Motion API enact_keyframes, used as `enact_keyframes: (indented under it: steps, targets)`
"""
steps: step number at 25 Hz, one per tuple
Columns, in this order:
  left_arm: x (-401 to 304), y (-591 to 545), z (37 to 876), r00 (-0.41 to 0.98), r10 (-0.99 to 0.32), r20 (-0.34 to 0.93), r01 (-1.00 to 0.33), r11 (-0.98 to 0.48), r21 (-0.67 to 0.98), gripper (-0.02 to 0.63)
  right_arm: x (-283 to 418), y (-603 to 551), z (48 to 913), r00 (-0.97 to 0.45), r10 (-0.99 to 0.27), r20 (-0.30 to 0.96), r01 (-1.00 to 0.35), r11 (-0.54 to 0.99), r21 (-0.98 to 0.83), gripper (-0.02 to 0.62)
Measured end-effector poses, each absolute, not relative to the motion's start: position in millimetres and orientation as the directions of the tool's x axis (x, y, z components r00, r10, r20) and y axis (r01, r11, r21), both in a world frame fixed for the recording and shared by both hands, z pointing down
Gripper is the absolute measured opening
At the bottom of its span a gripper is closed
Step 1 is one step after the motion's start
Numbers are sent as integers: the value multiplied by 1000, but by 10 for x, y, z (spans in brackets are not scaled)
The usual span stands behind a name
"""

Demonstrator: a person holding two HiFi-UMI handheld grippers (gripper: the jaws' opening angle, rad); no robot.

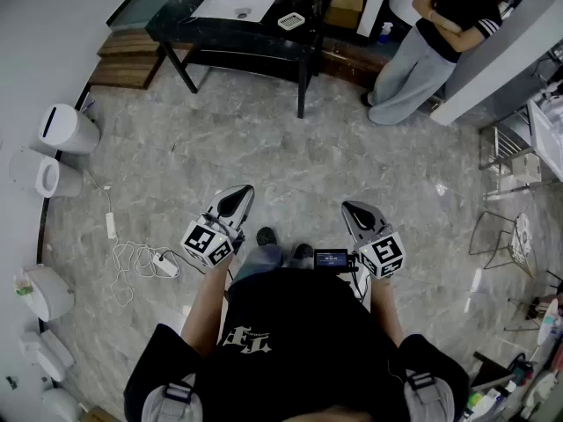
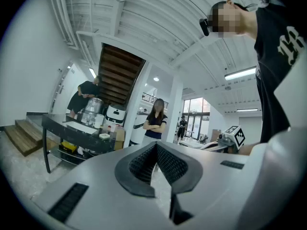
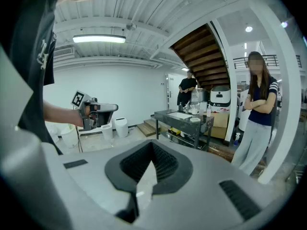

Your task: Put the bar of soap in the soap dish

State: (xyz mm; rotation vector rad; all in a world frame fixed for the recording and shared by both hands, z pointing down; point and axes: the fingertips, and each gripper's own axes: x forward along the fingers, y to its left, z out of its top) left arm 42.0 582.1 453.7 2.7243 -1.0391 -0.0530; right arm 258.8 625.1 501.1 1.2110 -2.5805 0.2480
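Both grippers are held close to the person's body, far from the black table at the far side of the room. A small white latticed soap dish sits on that table beside a white basin; the dish also shows as a white speck in the left gripper view and in the right gripper view. I cannot make out a bar of soap. My left gripper is shut and empty. My right gripper is shut and empty too.
A person stands with folded arms right of the table. Another person works behind it. White bins line the left wall. A power strip with a cable lies on the marble floor. Wire racks stand at the right.
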Motion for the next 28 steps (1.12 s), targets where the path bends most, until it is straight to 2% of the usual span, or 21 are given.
enact_keyframes:
  steps: [15,22,28]
  targets:
    - [711,6144,4593,730,-682,53,-674,-704,223,8,2934,6505,5050,-611,-722,324,-772,635,-41,6]
    - [679,5851,4700,713,-698,61,-690,-683,240,8,2981,6140,5148,-597,-718,358,-780,624,-48,6]
    - [452,5136,4899,707,-704,70,-693,-669,269,8,2866,5396,5202,-576,-732,364,-795,605,-41,6]
